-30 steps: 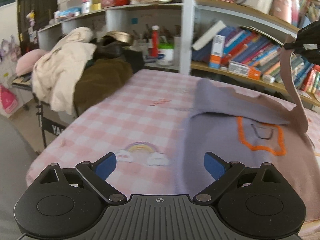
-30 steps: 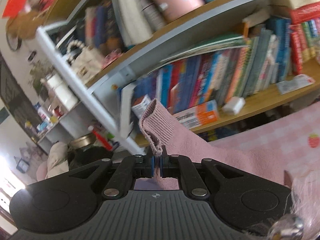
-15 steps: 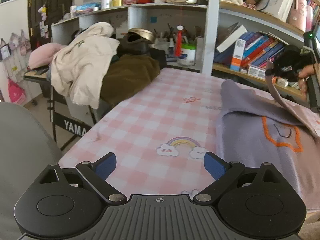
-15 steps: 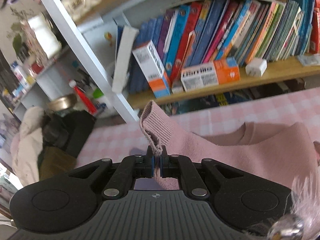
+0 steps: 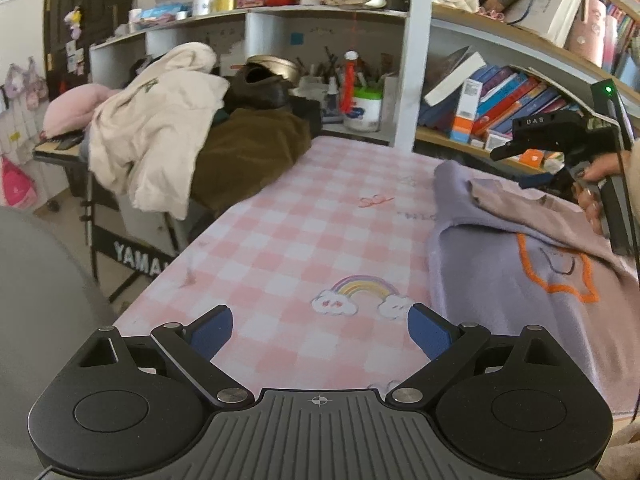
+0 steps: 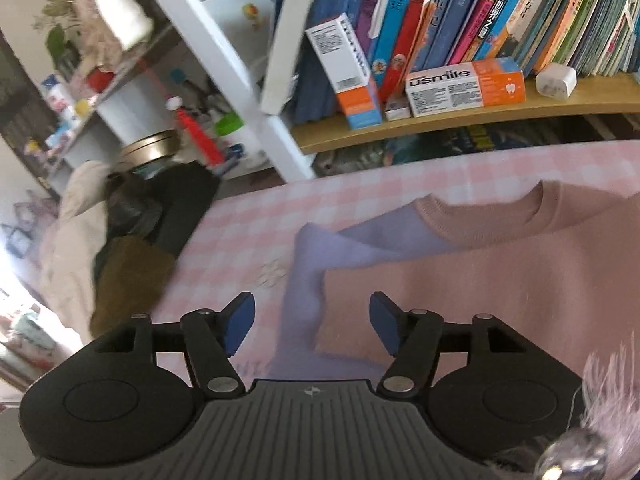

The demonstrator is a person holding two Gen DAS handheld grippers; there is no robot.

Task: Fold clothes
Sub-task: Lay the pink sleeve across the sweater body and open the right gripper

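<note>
The right tongs are opening, nothing pinched, directly above the pink-and-lilac sweater filling the right wrist view's centre and right. The left tongs gape wide over the checked table, the sweater just right of them.

Soft, even daylight; strong fisheye bending at edges; right view's left side blurred, overexposed
</note>
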